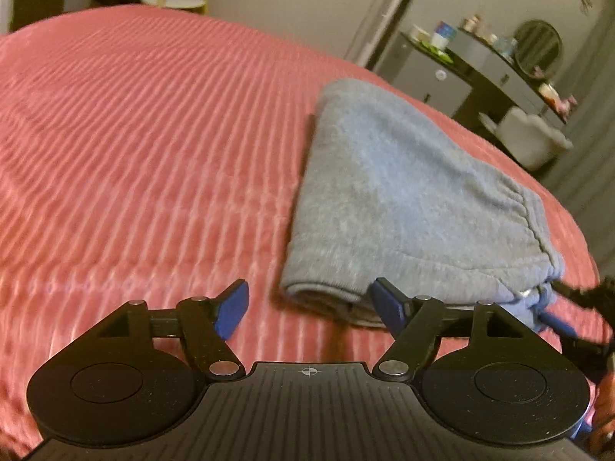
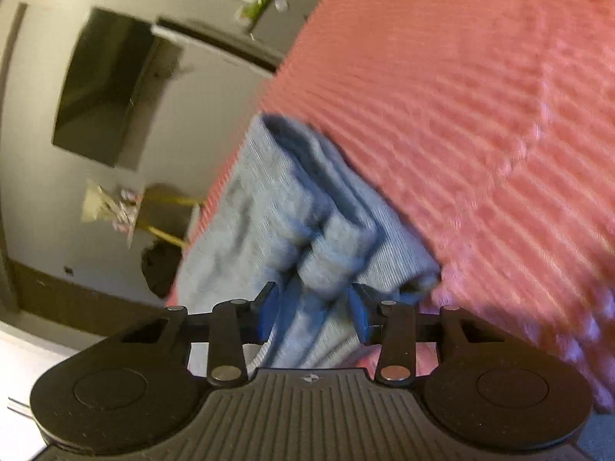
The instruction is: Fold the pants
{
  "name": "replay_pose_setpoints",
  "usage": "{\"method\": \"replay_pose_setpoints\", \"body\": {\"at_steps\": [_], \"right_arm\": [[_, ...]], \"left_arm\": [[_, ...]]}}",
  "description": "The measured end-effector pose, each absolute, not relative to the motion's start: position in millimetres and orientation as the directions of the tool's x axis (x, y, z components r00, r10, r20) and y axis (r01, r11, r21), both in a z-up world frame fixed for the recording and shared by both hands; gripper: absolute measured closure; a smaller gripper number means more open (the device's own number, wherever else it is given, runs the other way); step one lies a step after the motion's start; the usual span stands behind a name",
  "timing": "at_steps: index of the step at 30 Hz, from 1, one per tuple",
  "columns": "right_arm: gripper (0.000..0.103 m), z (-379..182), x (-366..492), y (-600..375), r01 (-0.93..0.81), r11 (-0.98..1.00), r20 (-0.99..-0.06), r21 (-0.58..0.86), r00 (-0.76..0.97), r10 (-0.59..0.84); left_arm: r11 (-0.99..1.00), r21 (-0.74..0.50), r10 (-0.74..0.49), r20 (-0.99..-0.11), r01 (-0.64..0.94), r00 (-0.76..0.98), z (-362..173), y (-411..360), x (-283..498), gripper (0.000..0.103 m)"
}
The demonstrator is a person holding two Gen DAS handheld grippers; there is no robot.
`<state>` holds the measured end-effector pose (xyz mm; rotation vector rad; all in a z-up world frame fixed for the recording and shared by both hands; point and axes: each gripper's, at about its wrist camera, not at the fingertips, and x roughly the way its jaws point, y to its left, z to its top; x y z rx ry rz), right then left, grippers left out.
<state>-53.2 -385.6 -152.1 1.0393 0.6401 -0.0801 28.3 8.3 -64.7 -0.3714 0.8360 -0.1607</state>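
The grey-blue pants (image 1: pixel 403 199) lie folded into a thick bundle on the pink ribbed bedspread (image 1: pixel 134 153), toward its right side. My left gripper (image 1: pixel 309 307) stands open just short of the bundle's near folded corner, with its right pad beside that edge and nothing pinched. In the right wrist view the pants (image 2: pixel 276 207) run along the bed's edge, and my right gripper (image 2: pixel 313 313) is shut on a bunched fold of them. One of the right gripper's fingers (image 1: pixel 576 290) shows at the pants' waistband corner in the left wrist view.
The bed's right edge drops off close to the pants. Beyond it stand a dresser (image 1: pixel 461 73) with a round mirror (image 1: pixel 538 48) and a white stool (image 1: pixel 530 138). A dark screen (image 2: pixel 100 88) hangs on the wall. Bare bedspread stretches to the left.
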Motion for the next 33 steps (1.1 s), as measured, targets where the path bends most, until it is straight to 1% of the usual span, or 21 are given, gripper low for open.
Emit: {"method": "replay_pose_setpoints", "body": {"at_steps": [2,4,5,6,7,8,11,14,17,19,21,23,27,31,33], "right_arm": [[0.062,-153,-65,-393,0.394,0.501,-0.547,0.771,0.812,0.203],[0.060,-160,-72,-395,0.404,0.446,-0.539,0.798,0.811,0.229],[0.052,-162,-75,-395,0.413,0.438,-0.544,0.798,0.807,0.231],[0.031,-164,-77,-396,0.434,0.435,-0.563,0.789,0.795,0.228],[0.025,-165,-77,-396,0.454,0.429,-0.580,0.781,0.782,0.229],[0.025,-167,-76,-396,0.449,0.420,-0.573,0.789,0.784,0.239],[0.025,-171,-76,-401,0.365,0.379,-0.484,0.850,0.825,0.292],[0.025,-172,-64,-405,0.330,0.363,-0.446,0.872,0.840,0.309],[0.025,-190,-48,-417,0.339,0.239,-0.405,0.910,0.848,0.341],[0.027,-196,-53,-424,0.334,0.167,-0.371,0.928,0.879,0.299],[0.032,-194,-58,-425,0.345,0.161,-0.377,0.925,0.891,0.255],[0.033,-188,-61,-421,0.360,0.201,-0.400,0.911,0.888,0.227],[0.033,-175,-67,-412,0.366,0.283,-0.429,0.886,0.880,0.204],[0.033,-169,-75,-411,0.353,0.289,-0.416,0.890,0.887,0.198],[0.035,-164,-87,-412,0.315,0.290,-0.379,0.904,0.904,0.198]], "left_arm": [[0.913,-0.408,-0.292,-0.688,-0.022,0.665,-66,11,28,0.026],[0.901,-0.432,-0.305,-0.679,-0.027,0.668,-67,13,28,0.027],[0.893,-0.448,-0.312,-0.678,-0.037,0.666,-68,15,27,0.027],[0.883,-0.467,-0.318,-0.675,-0.051,0.665,-70,18,25,0.027],[0.873,-0.484,-0.325,-0.673,-0.063,0.664,-72,21,23,0.027],[0.865,-0.496,-0.330,-0.673,-0.072,0.661,-73,23,23,0.027],[0.855,-0.511,-0.338,-0.674,-0.084,0.657,-73,23,21,0.027],[0.846,-0.525,-0.347,-0.669,-0.089,0.657,-75,24,20,0.027],[0.838,-0.536,-0.349,-0.667,-0.099,0.659,-76,25,19,0.027],[0.838,-0.537,-0.349,-0.665,-0.099,0.661,-75,26,18,0.027],[0.833,-0.544,-0.353,-0.664,-0.102,0.659,-75,29,16,0.027],[0.812,-0.575,-0.385,-0.653,-0.096,0.653,-76,32,16,0.028],[0.702,-0.710,-0.529,-0.565,-0.048,0.633,-79,39,17,0.028],[0.638,-0.770,-0.589,-0.483,0.005,0.648,-74,43,14,0.028],[0.620,-0.784,-0.597,-0.462,0.012,0.655,-74,46,13,0.028]]}}
